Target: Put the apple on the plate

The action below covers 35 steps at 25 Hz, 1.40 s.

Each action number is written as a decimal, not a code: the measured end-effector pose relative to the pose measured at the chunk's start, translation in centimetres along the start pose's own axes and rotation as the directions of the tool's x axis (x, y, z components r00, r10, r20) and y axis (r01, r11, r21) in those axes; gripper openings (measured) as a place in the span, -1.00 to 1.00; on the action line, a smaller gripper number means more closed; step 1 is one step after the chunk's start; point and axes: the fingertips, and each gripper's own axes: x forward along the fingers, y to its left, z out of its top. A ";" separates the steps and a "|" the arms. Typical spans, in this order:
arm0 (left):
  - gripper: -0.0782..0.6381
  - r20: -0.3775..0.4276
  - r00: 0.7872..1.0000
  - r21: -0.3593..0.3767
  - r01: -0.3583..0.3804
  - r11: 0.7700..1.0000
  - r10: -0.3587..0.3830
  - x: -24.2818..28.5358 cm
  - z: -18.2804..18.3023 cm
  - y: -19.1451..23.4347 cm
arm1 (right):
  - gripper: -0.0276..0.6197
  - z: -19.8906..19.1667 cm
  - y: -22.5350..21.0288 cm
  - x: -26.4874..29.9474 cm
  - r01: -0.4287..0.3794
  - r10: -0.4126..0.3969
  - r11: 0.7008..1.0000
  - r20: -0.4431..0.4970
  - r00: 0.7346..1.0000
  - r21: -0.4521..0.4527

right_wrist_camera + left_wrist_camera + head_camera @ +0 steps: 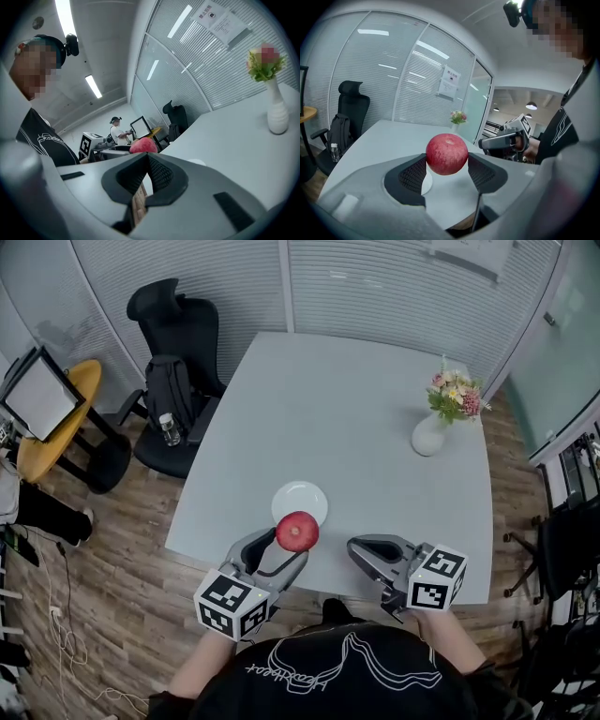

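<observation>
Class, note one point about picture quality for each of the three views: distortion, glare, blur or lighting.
Head view: evenly lit and sharp, no glare on the table. Left gripper view: fisheye, black round border, blinds bowed; the apple is sharp. Right gripper view: same fisheye bending; ceiling lights blow out white, and the flowers look soft.

You had bright, even light all round. Long ceiling lamps (pixel 93 86) showed as white bars in your right gripper view, and their glare streaked the glass wall (pixel 375 33) in the left gripper view. In your head view the pale bench (pixel 356 418) looked flat and almost shadowless. Both gripper views bowed straight lines hard and faded to black at the corners. The apple (pixel 446 153) was sharp; the near parts of your jaws were soft and blurred.
</observation>
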 end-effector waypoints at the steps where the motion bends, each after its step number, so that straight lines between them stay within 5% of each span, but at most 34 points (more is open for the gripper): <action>1: 0.01 -0.006 1.000 0.004 -0.003 1.000 0.003 0.4 -0.2 0.2 | -0.89 -0.1 -0.3 0.1 0.001 -0.001 1.000 -0.003 1.000 0.003; 11: 0.01 -0.096 0.993 0.101 -0.060 0.993 0.070 4.4 -3.3 4.1 | -0.89 -0.7 -3.1 1.0 0.027 -0.025 0.999 -0.031 0.999 0.034; 35: 0.01 -0.208 0.973 0.032 -0.092 0.995 0.096 13.3 -10.9 11.2 | -0.89 -2.4 -9.7 0.2 0.127 -0.118 0.984 -0.074 0.990 0.122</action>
